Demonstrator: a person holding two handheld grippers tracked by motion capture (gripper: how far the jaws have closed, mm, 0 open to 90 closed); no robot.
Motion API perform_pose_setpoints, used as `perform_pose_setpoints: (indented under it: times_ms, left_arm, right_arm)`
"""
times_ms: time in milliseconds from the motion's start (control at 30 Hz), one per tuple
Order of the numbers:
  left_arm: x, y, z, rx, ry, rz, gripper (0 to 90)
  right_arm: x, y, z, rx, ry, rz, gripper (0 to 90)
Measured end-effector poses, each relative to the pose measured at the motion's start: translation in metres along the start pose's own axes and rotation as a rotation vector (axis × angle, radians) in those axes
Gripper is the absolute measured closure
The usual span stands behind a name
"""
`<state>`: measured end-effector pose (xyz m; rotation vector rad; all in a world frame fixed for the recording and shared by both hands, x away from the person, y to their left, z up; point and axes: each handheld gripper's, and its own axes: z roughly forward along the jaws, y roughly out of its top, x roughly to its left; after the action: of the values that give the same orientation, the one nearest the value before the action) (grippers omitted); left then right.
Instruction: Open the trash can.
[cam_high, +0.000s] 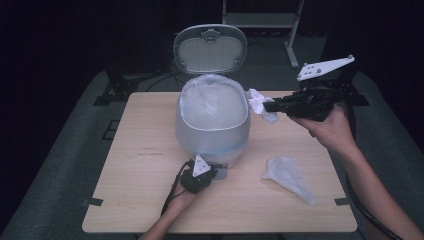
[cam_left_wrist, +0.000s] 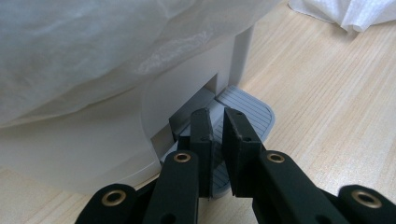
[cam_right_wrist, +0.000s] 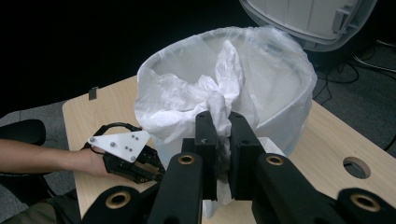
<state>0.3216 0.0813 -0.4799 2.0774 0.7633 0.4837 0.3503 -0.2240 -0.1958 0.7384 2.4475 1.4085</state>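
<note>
The right gripper (cam_right_wrist: 220, 140) has its two black jaws closed on a crumpled white tissue (cam_right_wrist: 223, 93), which bunches up above the pads and hangs a little below them. In the high view this gripper (cam_high: 270, 106) is held level, beside the right rim of the pale grey oval pedal bin (cam_high: 212, 137), with the tissue (cam_high: 259, 104) just outside the rim rather than over the opening. The bin's lid (cam_high: 210, 49) stands upright at the back, and a thin translucent plastic liner (cam_right_wrist: 187, 93) is folded over the rim.

The left gripper (cam_left_wrist: 219, 135) has its jaws nearly together with nothing gripped between them, their tips resting on the grey ribbed foot pedal (cam_left_wrist: 247, 109) at the base of the bin. This likely keeps the lid open.

To do the step well, the left gripper should probably keep steady pressure on the pedal so the lid does not fall. The right gripper should carry the tissue clearly past the rim and over the middle of the liner before letting go; a release at the edge could drop it on the light wooden table (cam_high: 140, 200) or drag the liner loose. A second crumpled white tissue (cam_high: 289, 176) lies on the table, near the right front.
</note>
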Motion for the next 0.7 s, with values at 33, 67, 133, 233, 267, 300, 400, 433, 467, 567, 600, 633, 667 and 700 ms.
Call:
perform_pose_setpoints:
  times_ms: [33, 67, 133, 233, 267, 300, 400, 433, 467, 567, 600, 633, 667, 700]
  left_arm:
    - [0.000, 0.000, 0.000, 0.000, 0.000, 0.001, 82.5]
    - [0.000, 0.000, 0.000, 0.000, -0.001, 0.000, 82.5]
    - [0.000, 0.000, 0.000, 0.000, 0.000, 0.000, 82.5]
    - [0.000, 0.000, 0.000, -0.001, -0.003, -0.001, 82.5]
    - [0.000, 0.000, 0.000, 0.002, -0.002, 0.000, 82.5]
    - [0.000, 0.000, 0.000, 0.000, -0.003, -0.001, 82.5]
    - [0.000, 0.000, 0.000, 0.001, -0.004, -0.003, 82.5]
    - [0.001, 0.000, 0.000, 0.002, -0.004, -0.003, 82.5]
    - [0.001, 0.000, 0.000, 0.002, -0.004, -0.003, 82.5]
    - [0.001, 0.000, 0.000, 0.004, -0.004, -0.004, 82.5]
    - [0.001, 0.000, 0.000, 0.002, -0.003, -0.005, 82.5]
    - [0.001, 0.000, 0.000, 0.003, -0.003, -0.005, 82.5]
    - [0.001, 0.000, 0.000, 0.003, -0.003, -0.006, 82.5]
    - [0.001, 0.000, 0.000, 0.003, -0.004, -0.005, 82.5]
  right_arm:
    - [0.000, 0.001, 0.001, 0.000, 0.001, 0.000, 83.6]
    - [0.000, 0.003, 0.001, 0.001, 0.002, -0.003, 83.7]
    - [0.000, 0.005, 0.002, -0.002, 0.004, -0.004, 83.6]
    - [0.001, 0.009, 0.004, -0.005, 0.007, -0.009, 83.7]
    - [0.001, 0.010, 0.004, -0.006, 0.010, -0.006, 83.7]
    - [0.001, 0.012, 0.005, -0.006, 0.012, -0.009, 83.6]
    - [0.002, 0.016, 0.007, -0.005, 0.016, -0.015, 83.6]
    - [0.003, 0.017, 0.008, -0.006, 0.017, -0.016, 83.6]
    - [0.003, 0.018, 0.008, -0.004, 0.018, -0.017, 83.6]
    - [0.004, 0.022, 0.010, -0.006, 0.021, -0.025, 83.6]
    - [0.005, 0.023, 0.010, -0.009, 0.022, -0.024, 83.6]
    - [0.005, 0.024, 0.010, -0.011, 0.024, -0.024, 83.6]
    - [0.005, 0.025, 0.011, -0.011, 0.024, -0.026, 83.7]
    - [0.004, 0.026, 0.011, -0.011, 0.025, -0.026, 83.6]
